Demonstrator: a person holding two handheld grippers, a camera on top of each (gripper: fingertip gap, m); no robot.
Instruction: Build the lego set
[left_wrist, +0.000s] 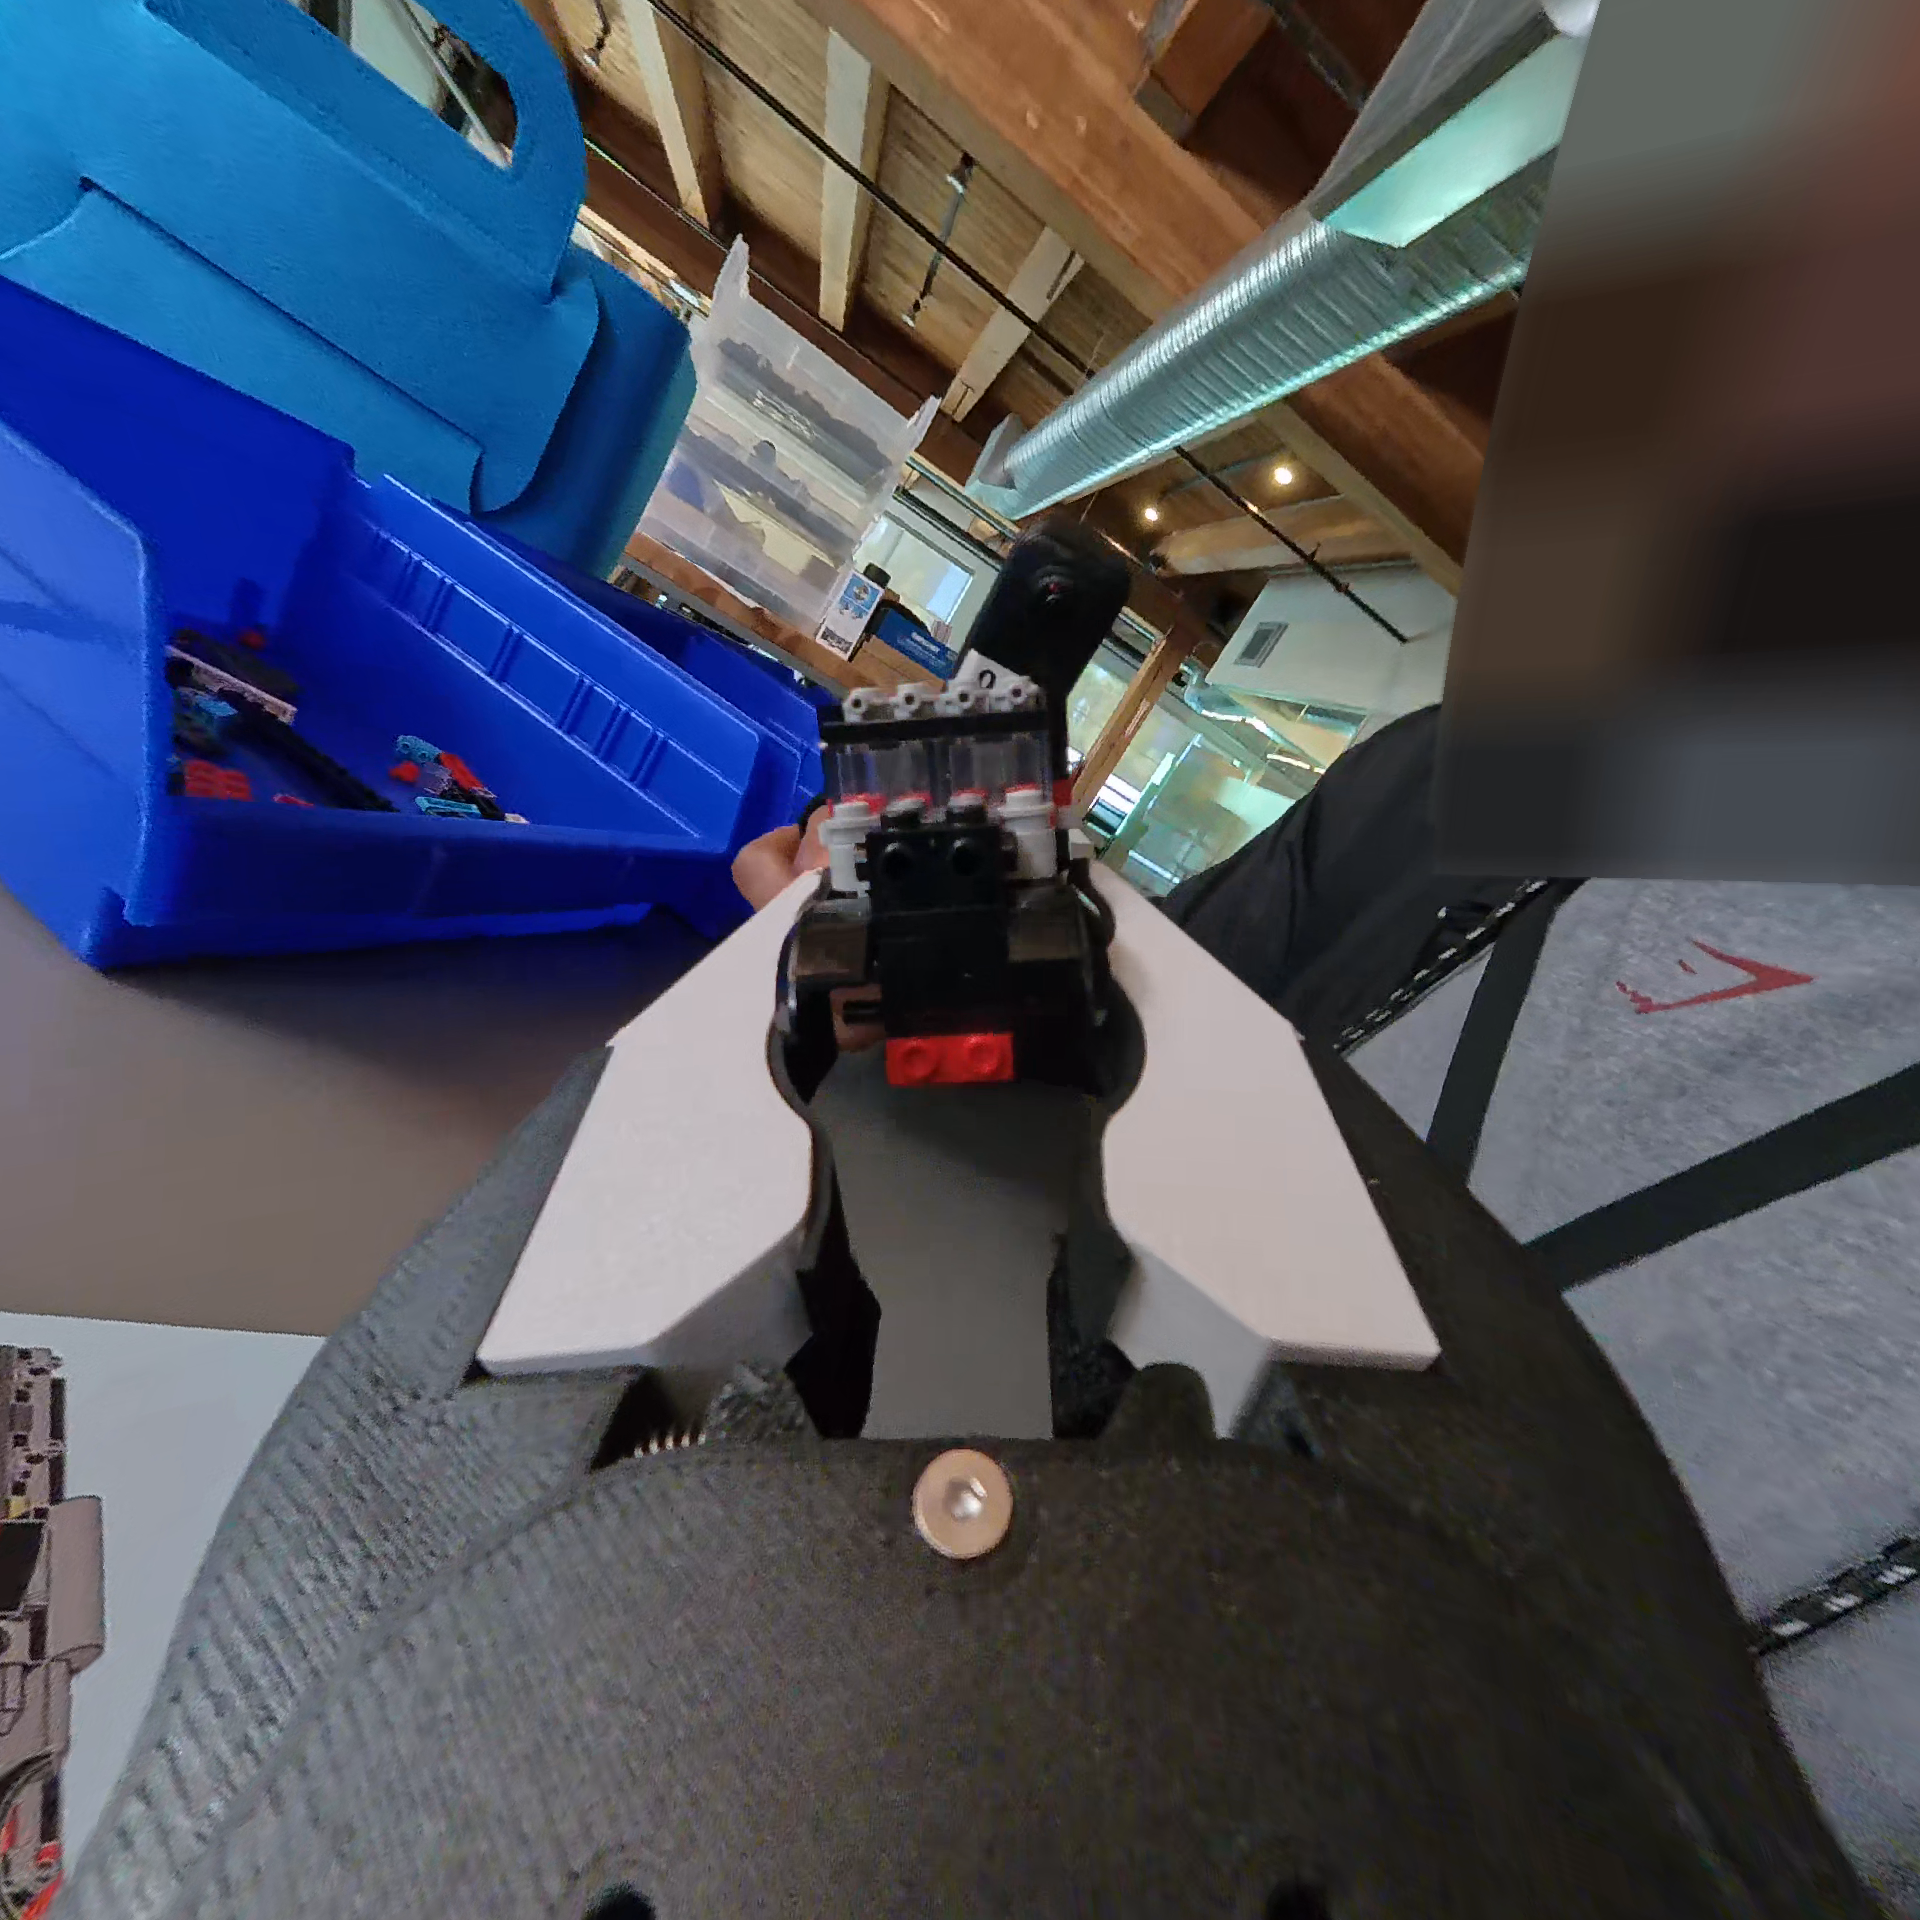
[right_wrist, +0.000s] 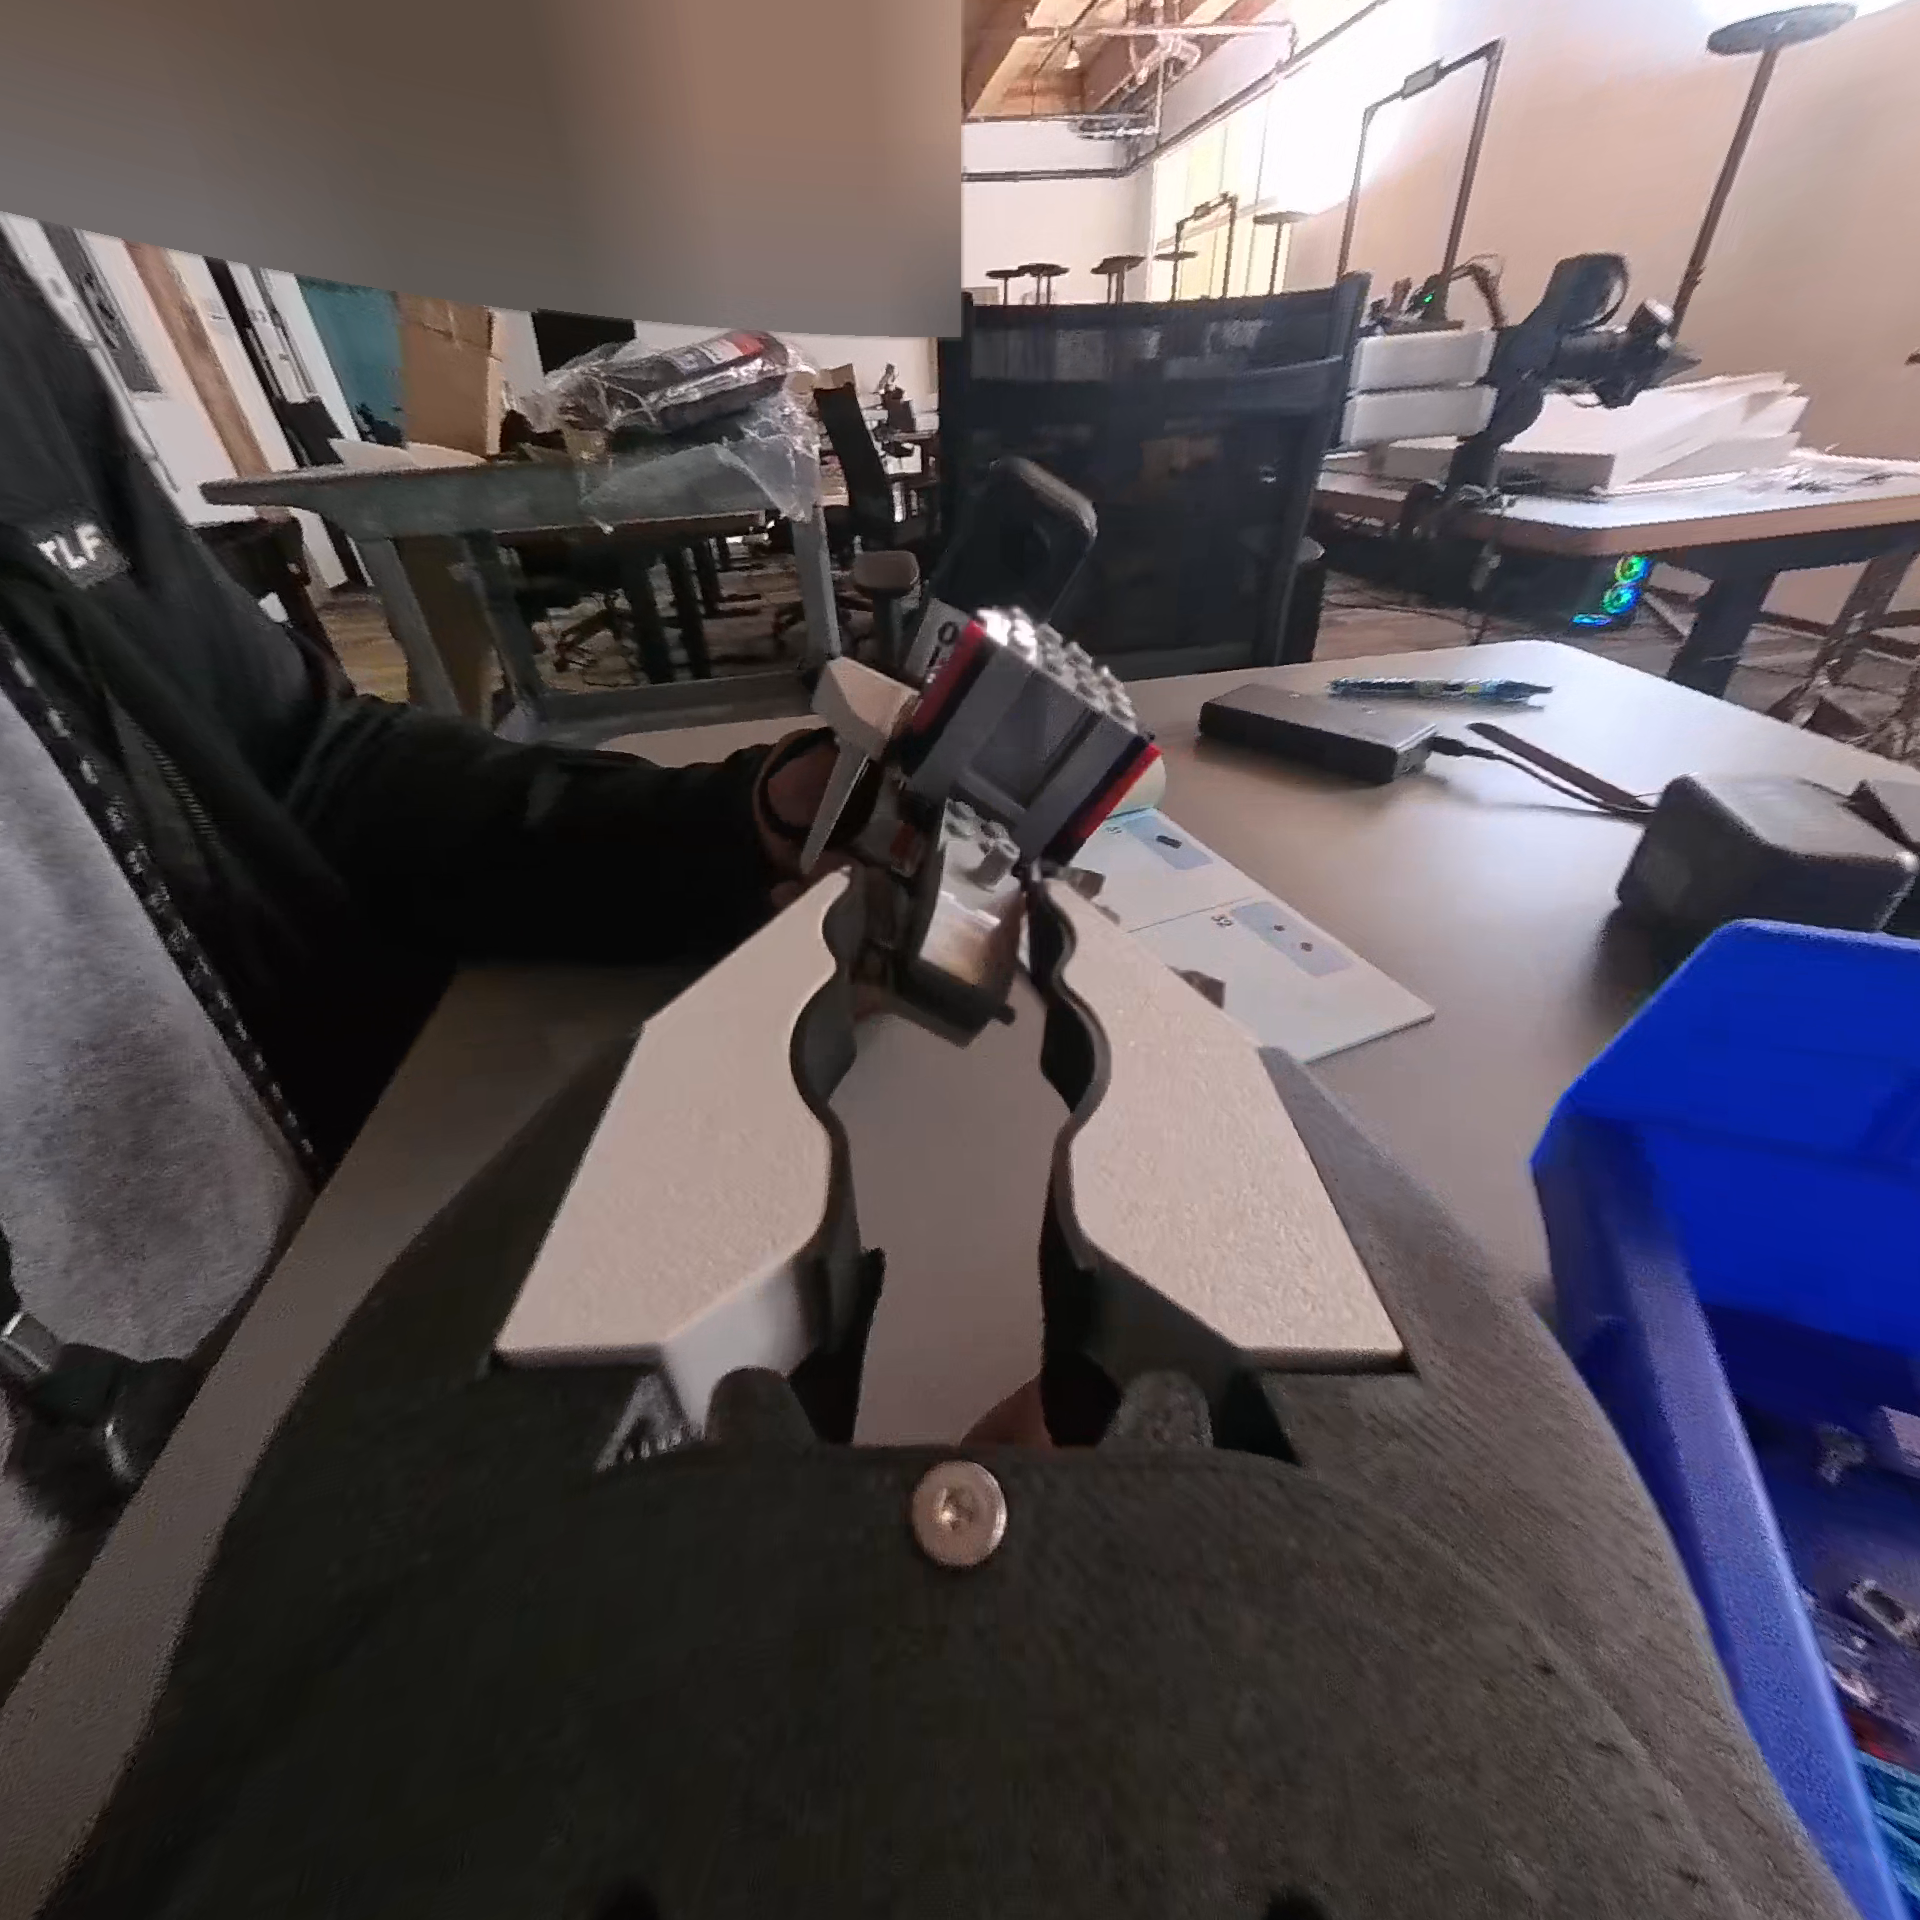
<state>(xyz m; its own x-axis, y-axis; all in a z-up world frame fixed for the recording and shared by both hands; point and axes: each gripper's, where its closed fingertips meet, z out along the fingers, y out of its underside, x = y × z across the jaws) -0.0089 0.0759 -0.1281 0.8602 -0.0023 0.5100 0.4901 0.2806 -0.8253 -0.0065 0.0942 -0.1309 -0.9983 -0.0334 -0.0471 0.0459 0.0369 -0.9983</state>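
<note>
Blue parts bin (left_wrist: 436, 727) sits at the bench's far left edge, loose bricks inside, handy for the next pick. Centre stage, the lego model (left_wrist: 940, 883) is lifted clear of the bench (right_wrist: 1455, 862), and the left tool (left_wrist: 940, 935) is clamped on its black-and-red body to steady it. The right tool (right_wrist: 935, 914) pinches the model's grey end, likely bracing for a press. At the right, the instruction sheet (right_wrist: 1278, 966) lies flat for reference.

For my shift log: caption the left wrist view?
Left gripper clamps the lego assembly aloft, blue parts bin on the table at left.
</note>
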